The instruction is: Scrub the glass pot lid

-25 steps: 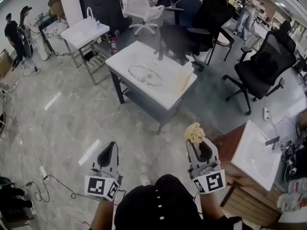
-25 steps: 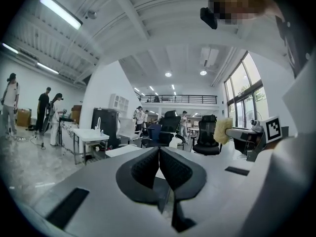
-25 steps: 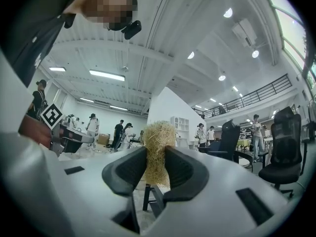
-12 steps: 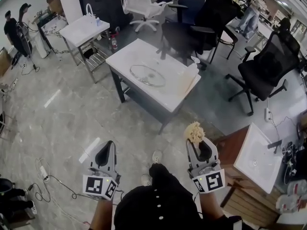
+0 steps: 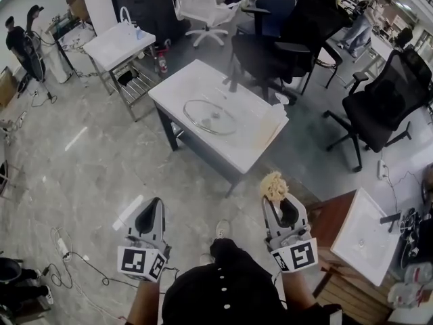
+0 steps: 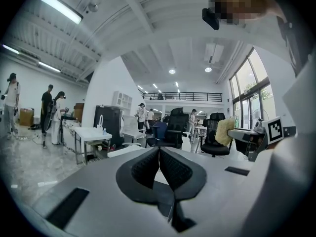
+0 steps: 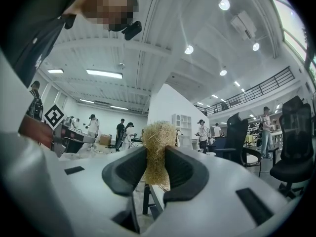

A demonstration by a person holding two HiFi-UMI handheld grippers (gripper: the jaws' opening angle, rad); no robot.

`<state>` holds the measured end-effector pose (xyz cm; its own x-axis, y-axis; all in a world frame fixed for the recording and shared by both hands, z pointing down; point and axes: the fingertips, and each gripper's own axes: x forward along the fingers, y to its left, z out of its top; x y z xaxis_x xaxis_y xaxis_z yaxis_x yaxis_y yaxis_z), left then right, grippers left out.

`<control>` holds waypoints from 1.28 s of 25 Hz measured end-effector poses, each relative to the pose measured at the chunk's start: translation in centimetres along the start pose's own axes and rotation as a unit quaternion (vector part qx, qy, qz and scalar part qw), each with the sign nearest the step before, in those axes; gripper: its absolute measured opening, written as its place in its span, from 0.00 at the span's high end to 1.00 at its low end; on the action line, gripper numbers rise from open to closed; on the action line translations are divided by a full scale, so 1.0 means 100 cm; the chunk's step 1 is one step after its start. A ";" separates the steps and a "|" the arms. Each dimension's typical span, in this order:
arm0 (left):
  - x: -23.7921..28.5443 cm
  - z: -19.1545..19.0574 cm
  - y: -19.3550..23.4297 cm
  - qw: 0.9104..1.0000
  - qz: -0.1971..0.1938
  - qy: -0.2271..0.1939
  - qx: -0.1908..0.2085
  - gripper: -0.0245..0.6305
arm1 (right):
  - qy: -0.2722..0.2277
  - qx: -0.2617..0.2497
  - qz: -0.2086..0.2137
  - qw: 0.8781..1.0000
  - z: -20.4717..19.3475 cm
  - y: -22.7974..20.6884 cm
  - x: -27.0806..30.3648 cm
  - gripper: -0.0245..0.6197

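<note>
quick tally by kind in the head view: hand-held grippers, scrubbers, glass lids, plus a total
hand-held grippers: 2 (left hand-held gripper, right hand-held gripper)
scrubber: 1
glass pot lid: 1
total: 4

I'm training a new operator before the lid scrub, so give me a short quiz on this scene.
1. True or false: the right gripper holds a scrubber.
2. Where does the lid lie? A: on the floor. B: on the table. C: in a sink.
3. Fill in: the left gripper has its jaws ____, with nothing between them.

Key: 1 true. 2 B. 3 shut.
</note>
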<state>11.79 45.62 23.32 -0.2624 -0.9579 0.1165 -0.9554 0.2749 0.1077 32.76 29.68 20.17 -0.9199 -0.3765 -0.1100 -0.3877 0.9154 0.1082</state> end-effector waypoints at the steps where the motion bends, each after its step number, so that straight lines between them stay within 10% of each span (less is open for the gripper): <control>1: 0.007 0.001 0.001 1.000 0.000 0.001 0.000 0.92 | 0.001 0.001 0.001 1.000 -0.002 -0.004 0.006 0.76; 32: 0.146 0.019 0.037 0.996 0.089 0.025 -0.005 0.92 | -0.008 0.053 0.098 0.994 -0.042 -0.091 0.166 0.76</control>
<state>4.21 32.48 23.54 -0.4205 -0.8886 0.1834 -0.8928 0.4412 0.0904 20.76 14.45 21.50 -0.9755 -0.1887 -0.1132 -0.1926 0.9810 0.0250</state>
